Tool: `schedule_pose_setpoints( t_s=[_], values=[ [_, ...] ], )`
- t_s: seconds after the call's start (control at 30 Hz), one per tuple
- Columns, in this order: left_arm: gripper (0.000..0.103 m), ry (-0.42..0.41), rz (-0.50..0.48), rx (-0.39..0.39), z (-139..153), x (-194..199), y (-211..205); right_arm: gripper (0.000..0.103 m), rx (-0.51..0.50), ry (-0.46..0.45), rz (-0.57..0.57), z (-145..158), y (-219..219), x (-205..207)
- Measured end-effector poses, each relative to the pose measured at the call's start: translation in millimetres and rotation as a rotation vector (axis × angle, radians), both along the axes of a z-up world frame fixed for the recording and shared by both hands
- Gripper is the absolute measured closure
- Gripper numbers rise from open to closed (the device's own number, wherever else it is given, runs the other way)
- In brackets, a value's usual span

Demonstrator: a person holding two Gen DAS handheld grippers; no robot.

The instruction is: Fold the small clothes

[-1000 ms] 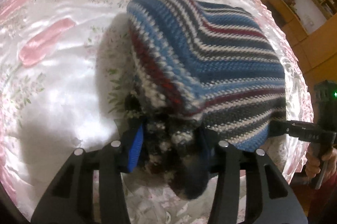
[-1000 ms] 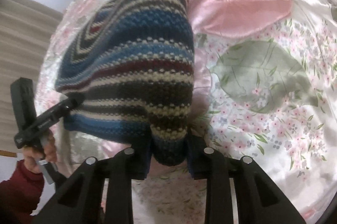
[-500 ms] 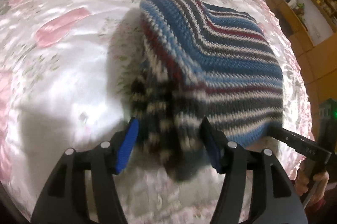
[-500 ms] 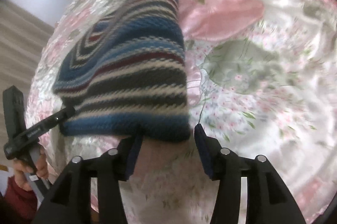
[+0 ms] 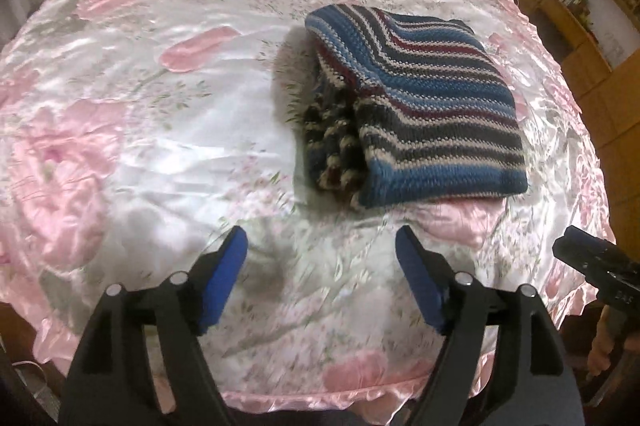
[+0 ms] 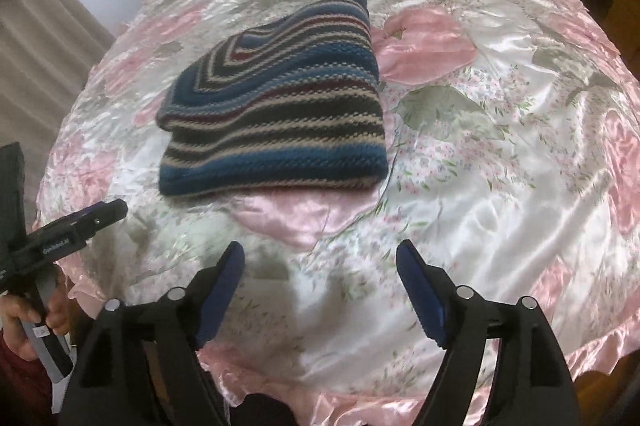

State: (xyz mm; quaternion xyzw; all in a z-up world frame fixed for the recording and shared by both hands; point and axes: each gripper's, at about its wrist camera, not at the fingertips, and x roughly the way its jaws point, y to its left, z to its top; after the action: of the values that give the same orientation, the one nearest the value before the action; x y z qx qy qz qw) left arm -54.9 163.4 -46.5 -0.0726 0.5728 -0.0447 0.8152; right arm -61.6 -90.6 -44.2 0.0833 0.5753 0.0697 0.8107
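Note:
A small striped knit garment, in blue, cream, dark grey and maroon, lies folded on the pink floral satin cloth. Its bunched inner layers show at its left edge in the left wrist view. In the right wrist view the same striped knit garment lies flat, left of centre. My left gripper is open and empty, pulled back a short way from the garment's near edge. My right gripper is likewise open and empty, off the garment's near edge.
The satin cloth covers a round table with a frilled rim close to me. Wooden shelving stands at the back right. Curtains hang on the left. A hand holds the other gripper's handle.
Both grippers opened and let go of the garment's near edge, then drew back toward me. The garment now rests folded on the cloth.

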Motion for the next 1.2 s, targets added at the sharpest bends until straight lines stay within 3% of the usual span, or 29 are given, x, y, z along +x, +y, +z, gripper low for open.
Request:
schedule_pose_setpoints(
  t_s=[0.2, 0.53, 1.2],
  values=[
    [0.025, -0.005, -0.004, 0.005, 13.0, -20.0, -1.8, 0.021, -0.022, -0.009, 0.001, 9.1, 11.8, -15.9],
    [0.020, -0.094, -0.009, 0.043, 52.9, -46.9, -8.2, 0.006, -0.048, -0.068, 0.011, 40.8, 23.3, -35.2],
    [0.014, -0.256, -0.030, 0.085, 122.4, -86.3, -21.1, 0.004, -0.125, -0.145, 0.005, 85.4, 38.2, -52.8]
  ],
)
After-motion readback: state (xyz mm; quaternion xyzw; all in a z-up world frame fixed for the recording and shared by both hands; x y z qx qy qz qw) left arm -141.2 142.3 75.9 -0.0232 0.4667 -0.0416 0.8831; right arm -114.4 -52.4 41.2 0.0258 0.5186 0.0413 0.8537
